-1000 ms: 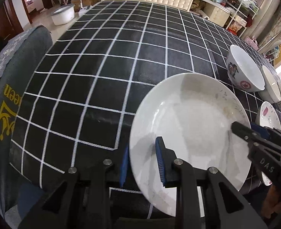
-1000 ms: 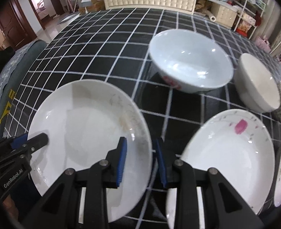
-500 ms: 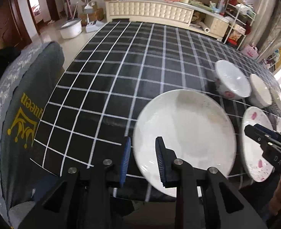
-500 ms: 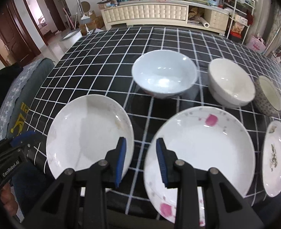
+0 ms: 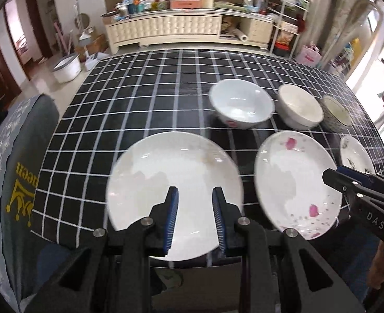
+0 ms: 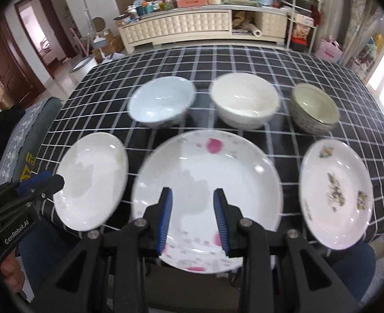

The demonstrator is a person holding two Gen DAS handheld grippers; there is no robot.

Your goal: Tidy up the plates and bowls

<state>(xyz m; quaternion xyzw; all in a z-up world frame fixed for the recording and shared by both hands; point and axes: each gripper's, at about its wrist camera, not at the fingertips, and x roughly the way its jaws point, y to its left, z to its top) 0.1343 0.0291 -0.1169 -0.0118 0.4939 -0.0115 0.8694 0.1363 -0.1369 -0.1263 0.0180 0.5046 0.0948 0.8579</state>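
Observation:
Along the near edge of a black checked table (image 5: 139,114) lie three plates: a plain white plate (image 5: 176,180), a pink-flowered plate (image 5: 296,180) and a small speckled plate (image 5: 356,154). Behind them stand a white bowl (image 5: 241,107), a cream bowl (image 5: 300,109) and a grey bowl (image 5: 336,113). My left gripper (image 5: 195,219) hovers open above the plain plate's near rim, with nothing between its fingers. My right gripper (image 6: 193,219) hovers open over the pink-flowered plate (image 6: 207,177), between the plain plate (image 6: 93,180) and the speckled plate (image 6: 335,193).
The plates' near rims overhang the table's front edge. A grey cushion with yellow print (image 5: 14,182) stands at the table's left end. Beyond the table's far edge is a cream cabinet (image 5: 181,28). The far half of the checked cloth holds nothing.
Both grippers have pulled back and risen from close over the plain plate, so all the plates and bowls now show. Their jaw gaps look unchanged. The dishes have not moved.

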